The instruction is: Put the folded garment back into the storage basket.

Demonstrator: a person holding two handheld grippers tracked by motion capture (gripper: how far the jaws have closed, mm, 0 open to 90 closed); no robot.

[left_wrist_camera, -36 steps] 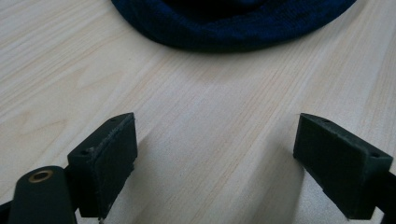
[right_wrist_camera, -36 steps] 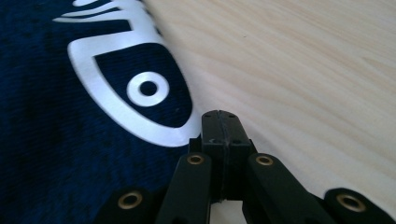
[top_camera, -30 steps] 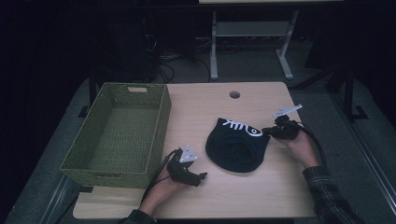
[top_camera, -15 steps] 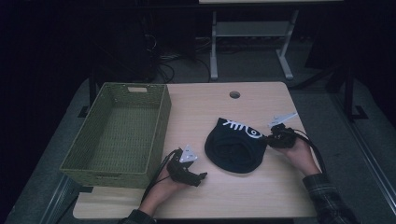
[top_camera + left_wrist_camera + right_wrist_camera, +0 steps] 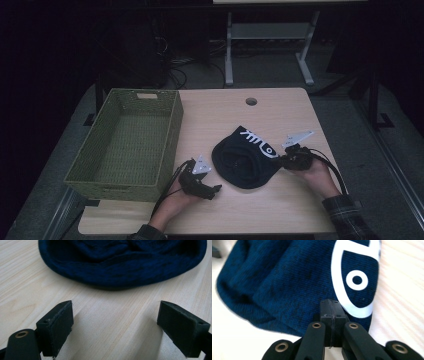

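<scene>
On the bench (image 5: 280, 210): hat (image 5: 245, 157) between both tools.
Right tool (image 5: 282, 161) clamps the hat's edge; left tool (image 5: 212, 190) gapes just beside it. Green basket (image 5: 125, 140) stands left, apart.

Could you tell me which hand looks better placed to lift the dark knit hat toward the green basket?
Probably the right: the right tool has its jaws together at the hat's edge, though a pinch is unconfirmed. The left tool is open, short of it, though nearer the basket.

On the table (image 5: 235, 115), a dark knit hat (image 5: 245, 161) lies between the left gripper (image 5: 216, 188) and right gripper (image 5: 281, 161), green basket (image 5: 170, 135) far left.
</scene>
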